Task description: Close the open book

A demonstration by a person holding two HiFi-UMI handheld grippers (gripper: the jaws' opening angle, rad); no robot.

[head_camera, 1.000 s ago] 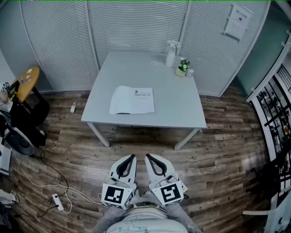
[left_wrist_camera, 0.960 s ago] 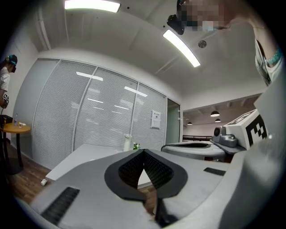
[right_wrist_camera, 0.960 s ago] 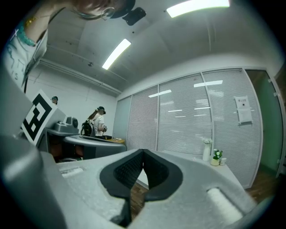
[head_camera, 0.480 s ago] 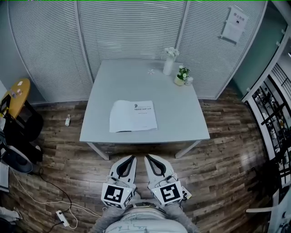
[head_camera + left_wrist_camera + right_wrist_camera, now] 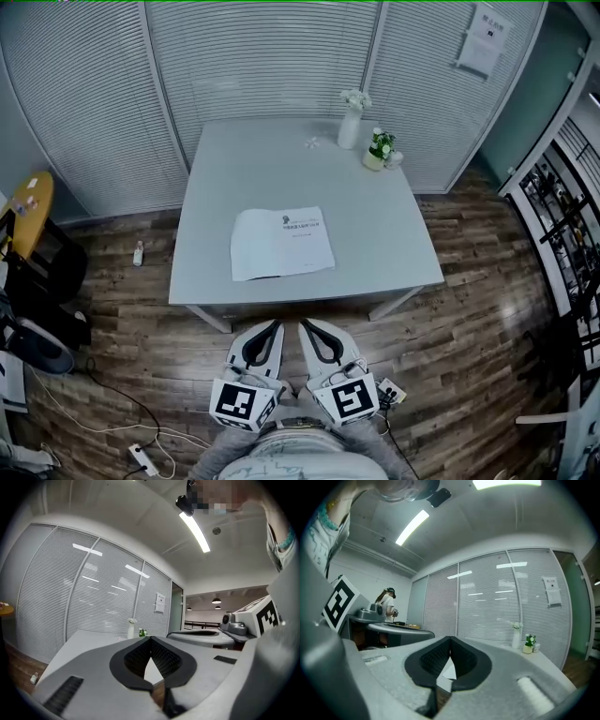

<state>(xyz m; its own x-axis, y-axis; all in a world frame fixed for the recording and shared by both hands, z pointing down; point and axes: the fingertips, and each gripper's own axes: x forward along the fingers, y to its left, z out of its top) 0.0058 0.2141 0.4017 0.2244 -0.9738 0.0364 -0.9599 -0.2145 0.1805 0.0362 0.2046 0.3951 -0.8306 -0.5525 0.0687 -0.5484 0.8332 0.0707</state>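
On the table (image 5: 380, 220), near half: open book (image 5: 281, 242), long axis left-right.
Left gripper (image 5: 273, 325): jaws closed, empty; book straight ahead, well apart.
Right gripper (image 5: 305, 325): jaws closed, empty; about equally near.

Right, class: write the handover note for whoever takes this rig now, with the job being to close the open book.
Left hand-held gripper: shut, empty, held low before the body, short of the table.
Right hand-held gripper: same, beside it.
Book: lies open, flat, near the table's front edge.
Done: nothing yet.
Left: reach in and fold one side over the other.
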